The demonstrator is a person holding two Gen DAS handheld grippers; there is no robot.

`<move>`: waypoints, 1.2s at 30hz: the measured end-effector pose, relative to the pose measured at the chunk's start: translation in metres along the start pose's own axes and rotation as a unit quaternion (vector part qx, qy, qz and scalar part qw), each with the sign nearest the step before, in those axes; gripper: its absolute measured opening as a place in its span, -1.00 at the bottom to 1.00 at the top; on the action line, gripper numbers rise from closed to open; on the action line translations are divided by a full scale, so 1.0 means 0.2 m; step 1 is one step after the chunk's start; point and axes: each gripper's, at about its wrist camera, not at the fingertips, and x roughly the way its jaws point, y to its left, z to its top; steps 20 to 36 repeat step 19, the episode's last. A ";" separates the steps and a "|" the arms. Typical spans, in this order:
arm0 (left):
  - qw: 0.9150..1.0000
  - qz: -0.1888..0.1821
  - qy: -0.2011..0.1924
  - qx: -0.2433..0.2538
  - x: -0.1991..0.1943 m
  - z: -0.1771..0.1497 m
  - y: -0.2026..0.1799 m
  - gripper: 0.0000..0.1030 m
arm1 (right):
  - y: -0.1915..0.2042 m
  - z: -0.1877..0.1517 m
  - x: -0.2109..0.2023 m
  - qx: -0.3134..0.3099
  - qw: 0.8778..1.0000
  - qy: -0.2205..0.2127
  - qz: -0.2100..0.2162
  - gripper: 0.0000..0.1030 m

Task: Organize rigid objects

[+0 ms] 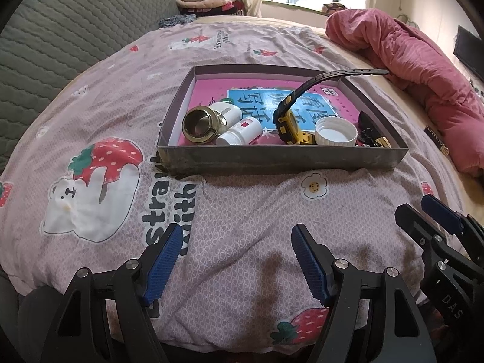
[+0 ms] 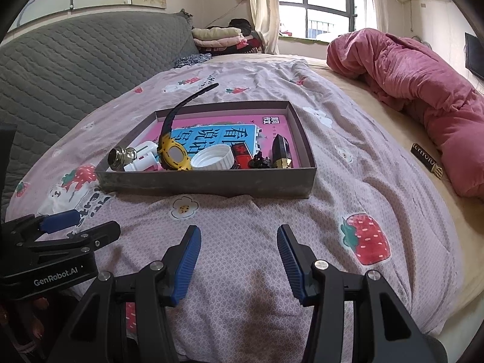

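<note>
My left black plastic tongs (image 1: 233, 264) carry two ribbed blue rubber pads (image 1: 161, 267) on angular black arms, each arm pinned with round silver screws. White letters "DAS" show on the neighbouring tool's body in the left wrist view. My right black tongs (image 2: 239, 261) are built the same, blue ridged pads (image 2: 292, 261) and silver pivot screws. "GenRobot.AI" is printed in white on the left unit's black housing, with small silver bolts along its arm.
</note>
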 end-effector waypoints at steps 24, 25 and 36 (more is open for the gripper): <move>1.000 0.003 0.006 -0.006 0.06 0.03 0.02 0.46 | -0.04 0.01 0.05 0.021 1.000 0.008 -0.004 0.01; 1.000 0.003 0.006 -0.006 0.06 0.03 0.02 0.46 | -0.04 0.01 0.05 0.021 1.000 0.008 -0.004 0.01; 1.000 0.003 0.006 -0.006 0.06 0.03 0.02 0.46 | -0.04 0.01 0.05 0.021 1.000 0.008 -0.004 0.01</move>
